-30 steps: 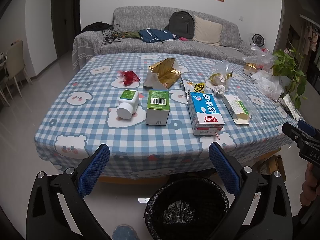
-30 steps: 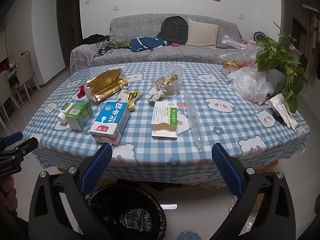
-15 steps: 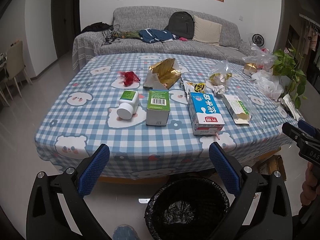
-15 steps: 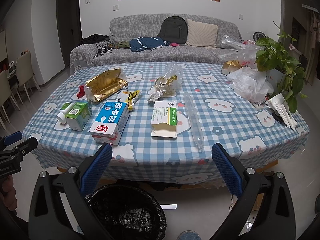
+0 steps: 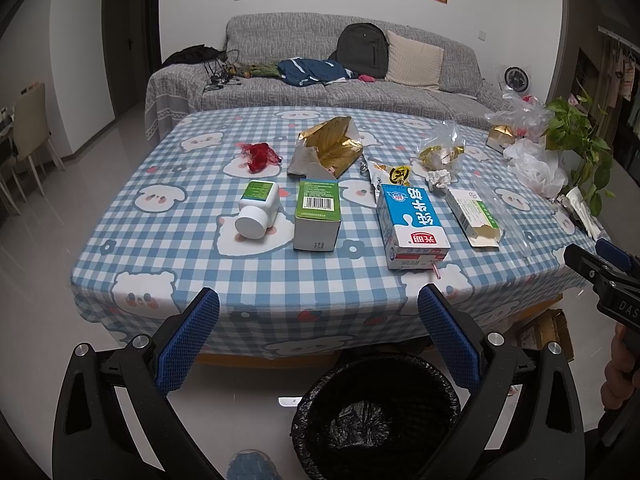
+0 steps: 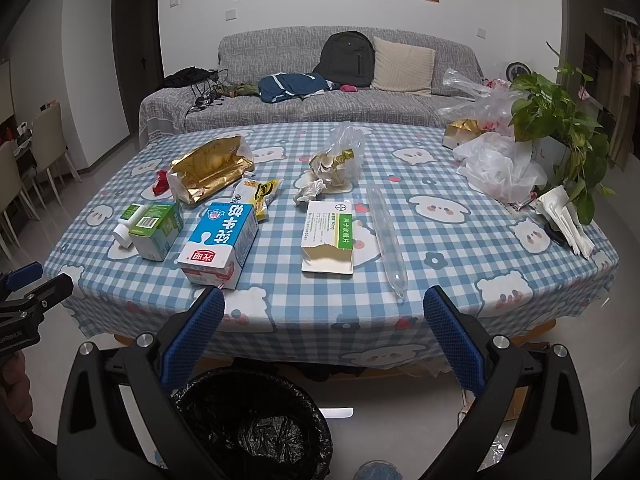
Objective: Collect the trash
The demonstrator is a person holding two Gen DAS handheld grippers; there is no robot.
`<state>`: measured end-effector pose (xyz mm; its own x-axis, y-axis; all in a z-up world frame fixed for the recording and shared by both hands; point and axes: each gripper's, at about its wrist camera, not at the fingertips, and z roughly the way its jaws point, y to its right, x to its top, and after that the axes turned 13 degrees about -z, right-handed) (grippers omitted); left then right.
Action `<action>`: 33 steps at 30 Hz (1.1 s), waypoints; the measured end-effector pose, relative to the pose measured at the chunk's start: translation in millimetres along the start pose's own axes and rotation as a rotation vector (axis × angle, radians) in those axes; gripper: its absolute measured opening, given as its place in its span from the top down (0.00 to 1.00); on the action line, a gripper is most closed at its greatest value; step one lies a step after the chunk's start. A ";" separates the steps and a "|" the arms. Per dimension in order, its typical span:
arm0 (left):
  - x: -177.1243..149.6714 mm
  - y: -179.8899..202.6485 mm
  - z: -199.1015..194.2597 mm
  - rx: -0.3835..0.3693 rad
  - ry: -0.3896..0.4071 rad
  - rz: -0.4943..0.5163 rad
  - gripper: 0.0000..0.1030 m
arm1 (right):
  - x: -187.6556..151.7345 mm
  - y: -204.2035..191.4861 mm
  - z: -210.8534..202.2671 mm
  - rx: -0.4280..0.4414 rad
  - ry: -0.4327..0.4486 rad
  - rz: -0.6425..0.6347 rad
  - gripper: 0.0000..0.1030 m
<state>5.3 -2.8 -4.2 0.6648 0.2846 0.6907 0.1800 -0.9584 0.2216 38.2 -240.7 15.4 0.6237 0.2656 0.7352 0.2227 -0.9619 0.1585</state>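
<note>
The left hand-held gripper (image 5: 319,308) is wide apart and holds nothing. The right hand-held gripper (image 6: 324,306) is wide apart too, with nothing in it. Both hang low in the frame, in front of the table (image 5: 280,296) with its blue checked cloth. A black trash bin (image 5: 376,416) sits on the floor at the bottom, just below the table edge. The trash lies on the table in the middle of the frame: a white bottle (image 5: 257,215) on its side, a green box (image 5: 317,215) beside it, a blue milk carton (image 5: 412,226), a gold bag (image 5: 329,146) behind them, and a flat torn box (image 6: 329,236).
</note>
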 end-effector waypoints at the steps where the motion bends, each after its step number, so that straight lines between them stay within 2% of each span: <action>1: 0.0 0.2 0.0 0.000 0.000 0.000 0.06 | 0.1 0.0 0.1 0.000 0.000 0.000 0.07; 9: 4.7 -6.2 1.4 0.015 -0.008 0.010 0.06 | 1.6 -1.4 0.1 0.004 -0.001 -0.005 0.07; 16: 20.7 -26.6 16.2 0.047 -0.022 -0.024 0.06 | 11.7 -14.3 9.9 0.029 0.005 -0.019 0.07; 33: 64.3 -54.5 80.7 0.094 -0.068 -0.054 0.07 | 51.6 -76.2 82.1 0.080 -0.061 -0.078 0.07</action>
<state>96.7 65.9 -27.5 0.6993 0.3368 0.6305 0.2821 -0.9405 0.1895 114.9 -148.4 -12.9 0.6461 0.3454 0.6806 0.3298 -0.9305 0.1592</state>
